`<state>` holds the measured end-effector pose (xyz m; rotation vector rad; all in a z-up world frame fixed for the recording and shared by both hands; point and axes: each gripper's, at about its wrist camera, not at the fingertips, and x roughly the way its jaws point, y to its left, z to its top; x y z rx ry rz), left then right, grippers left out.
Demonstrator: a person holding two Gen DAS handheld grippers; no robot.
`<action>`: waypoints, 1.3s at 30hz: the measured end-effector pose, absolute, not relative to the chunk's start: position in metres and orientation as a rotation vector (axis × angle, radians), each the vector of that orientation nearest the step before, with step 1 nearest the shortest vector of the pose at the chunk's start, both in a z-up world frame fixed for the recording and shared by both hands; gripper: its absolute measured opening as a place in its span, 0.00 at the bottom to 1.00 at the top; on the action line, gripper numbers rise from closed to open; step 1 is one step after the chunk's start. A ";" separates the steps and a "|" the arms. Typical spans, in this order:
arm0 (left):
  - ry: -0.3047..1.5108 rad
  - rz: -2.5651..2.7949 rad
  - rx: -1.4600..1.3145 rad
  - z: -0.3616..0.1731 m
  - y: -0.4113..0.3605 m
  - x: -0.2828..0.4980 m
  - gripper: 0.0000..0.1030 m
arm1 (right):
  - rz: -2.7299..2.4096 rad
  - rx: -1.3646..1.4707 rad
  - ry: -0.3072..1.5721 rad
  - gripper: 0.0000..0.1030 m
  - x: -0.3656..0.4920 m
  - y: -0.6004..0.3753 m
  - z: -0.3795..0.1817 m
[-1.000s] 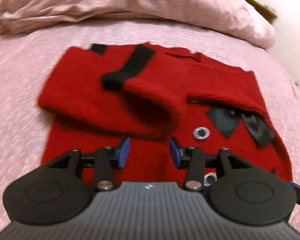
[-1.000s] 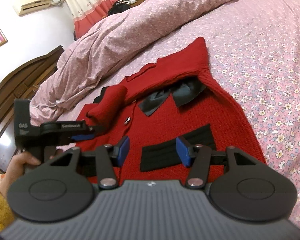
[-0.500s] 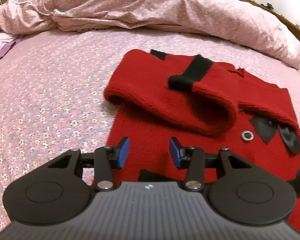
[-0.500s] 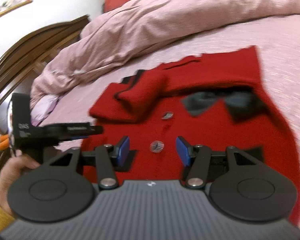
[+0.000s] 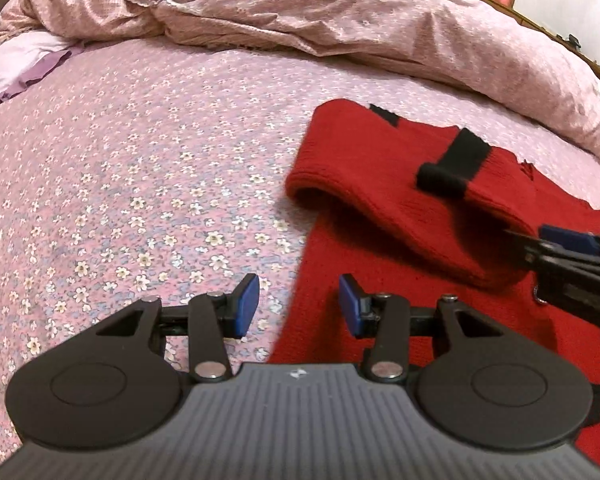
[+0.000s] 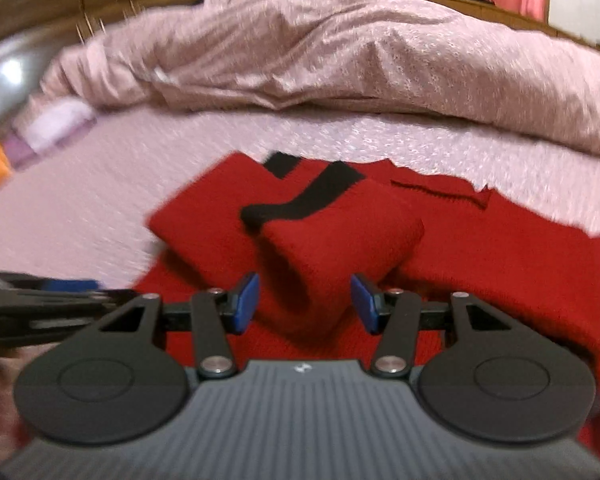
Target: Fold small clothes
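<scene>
both grippers shifted left; red sweater (image 5: 380, 168) unmoved.

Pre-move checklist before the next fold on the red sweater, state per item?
1. Left gripper empty, jaws apart: ok.
2. Right gripper empty, jaws apart: ok.
3. Left sleeve of the red sweater folded over the body: ok, though it bulges rather than lying flat.
4. Left gripper lined up on the sweater's side edge: ok, the edge runs between its fingers.
5. Bedspread bare beside the sweater: ok.
6. Hem position: cannot tell, hidden under the grippers.
</scene>
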<state>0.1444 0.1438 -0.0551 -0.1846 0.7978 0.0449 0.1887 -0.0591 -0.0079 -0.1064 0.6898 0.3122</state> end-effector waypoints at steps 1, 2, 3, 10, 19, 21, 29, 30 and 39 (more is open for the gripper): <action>0.799 0.045 -0.187 -0.056 0.145 0.145 0.48 | 0.289 -0.141 0.689 0.52 0.194 -0.055 -0.011; 0.800 0.045 -0.188 -0.056 0.145 0.147 0.48 | 0.259 -0.173 0.686 0.52 0.199 -0.051 -0.015; 0.801 0.048 -0.192 -0.057 0.146 0.148 0.48 | 0.235 -0.200 0.684 0.52 0.203 -0.049 -0.018; 0.811 0.053 -0.185 -0.062 0.146 0.154 0.48 | 0.173 -0.173 0.657 0.29 0.218 -0.065 -0.016; 0.818 0.060 -0.153 -0.068 0.143 0.156 0.49 | 0.081 0.107 0.545 0.15 0.195 -0.123 0.017; 0.816 0.059 -0.142 -0.069 0.143 0.157 0.49 | 0.050 0.218 0.517 0.15 0.187 -0.145 0.018; 0.813 0.062 -0.117 -0.071 0.140 0.158 0.52 | -0.021 0.408 0.622 0.17 0.173 -0.206 -0.026; 0.813 0.063 -0.117 -0.071 0.140 0.158 0.52 | -0.010 0.408 0.637 0.17 0.170 -0.209 -0.030; 0.810 0.066 -0.097 -0.072 0.138 0.159 0.55 | 0.038 0.376 0.658 0.20 0.148 -0.229 -0.024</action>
